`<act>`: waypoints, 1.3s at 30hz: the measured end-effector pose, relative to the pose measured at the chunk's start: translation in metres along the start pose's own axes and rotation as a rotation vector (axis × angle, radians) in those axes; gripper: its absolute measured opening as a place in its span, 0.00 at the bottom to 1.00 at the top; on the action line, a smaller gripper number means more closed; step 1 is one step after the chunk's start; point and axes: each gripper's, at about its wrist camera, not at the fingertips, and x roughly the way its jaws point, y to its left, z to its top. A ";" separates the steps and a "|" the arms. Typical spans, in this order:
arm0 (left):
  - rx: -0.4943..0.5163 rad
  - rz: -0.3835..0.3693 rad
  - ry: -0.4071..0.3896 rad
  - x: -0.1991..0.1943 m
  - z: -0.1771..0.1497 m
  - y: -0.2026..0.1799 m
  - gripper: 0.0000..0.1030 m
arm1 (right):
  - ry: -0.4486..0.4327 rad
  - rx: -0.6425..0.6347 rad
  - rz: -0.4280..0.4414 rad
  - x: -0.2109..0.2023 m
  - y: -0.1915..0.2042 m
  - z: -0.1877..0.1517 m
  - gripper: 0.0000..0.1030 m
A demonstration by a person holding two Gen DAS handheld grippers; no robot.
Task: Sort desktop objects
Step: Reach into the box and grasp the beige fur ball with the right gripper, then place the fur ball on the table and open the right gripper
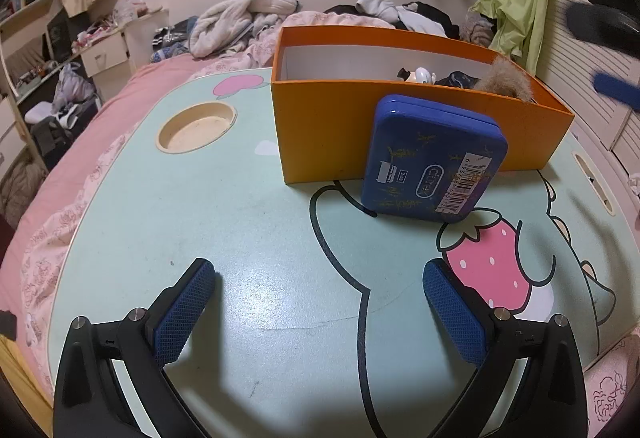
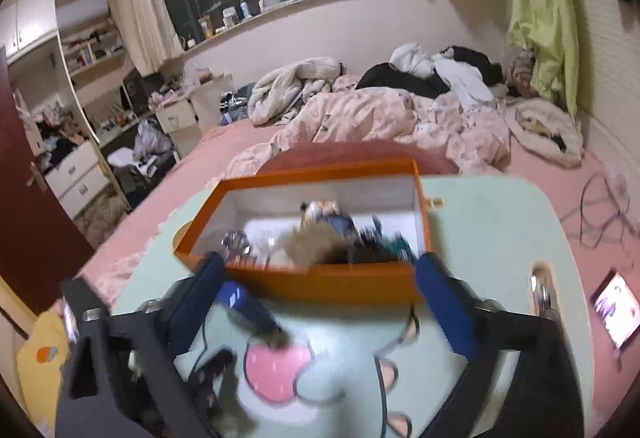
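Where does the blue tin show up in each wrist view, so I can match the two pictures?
Left wrist: the blue tin stands right of centre, propped on edge against the near wall of the orange box.
Right wrist: a blurred blue shape at lower left, below the box's near wall, is probably the tin; motion blur hides its label.
Shared landmark: the orange box on the mint-green table.

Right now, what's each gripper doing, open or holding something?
Left gripper: open, empty, above the table.
Right gripper: open, empty, before the orange box.
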 end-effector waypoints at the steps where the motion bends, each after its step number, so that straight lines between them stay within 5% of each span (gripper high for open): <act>1: 0.000 0.000 0.000 0.000 0.000 0.000 1.00 | 0.015 -0.029 -0.029 0.008 0.008 0.006 0.94; 3: 0.000 -0.001 0.000 0.000 0.000 0.000 1.00 | 0.074 -0.095 -0.067 0.028 0.022 0.013 0.85; 6: 0.001 0.000 0.001 0.000 0.001 -0.001 1.00 | 0.235 -0.156 -0.157 0.070 0.032 0.011 0.51; 9: 0.000 -0.001 0.001 0.000 0.002 -0.003 1.00 | 0.319 -0.111 -0.199 0.091 0.022 0.012 0.38; 12: 0.000 -0.001 0.000 0.000 0.002 -0.002 1.00 | 0.268 -0.067 -0.135 0.078 0.013 0.018 0.38; 18: 0.001 -0.002 -0.002 0.000 0.001 -0.001 1.00 | -0.025 -0.101 -0.016 -0.006 0.015 -0.006 0.38; 24: -0.025 -0.058 -0.025 -0.004 0.008 0.000 1.00 | 0.069 -0.041 -0.008 0.007 -0.010 -0.071 0.38; 29: -0.096 -0.193 -0.124 -0.022 0.013 0.017 1.00 | 0.148 0.130 0.016 0.031 -0.042 -0.074 0.41; 33: -0.143 -0.298 -0.196 -0.033 0.022 0.024 1.00 | 0.026 0.157 0.004 0.002 -0.047 -0.076 0.72; 36: -0.116 -0.295 -0.226 -0.040 0.043 0.015 0.96 | -0.020 0.169 -0.009 -0.012 -0.047 -0.079 0.75; 39: 0.018 -0.228 -0.243 -0.041 0.062 -0.004 0.84 | 0.024 0.198 -0.016 -0.007 -0.049 -0.084 0.75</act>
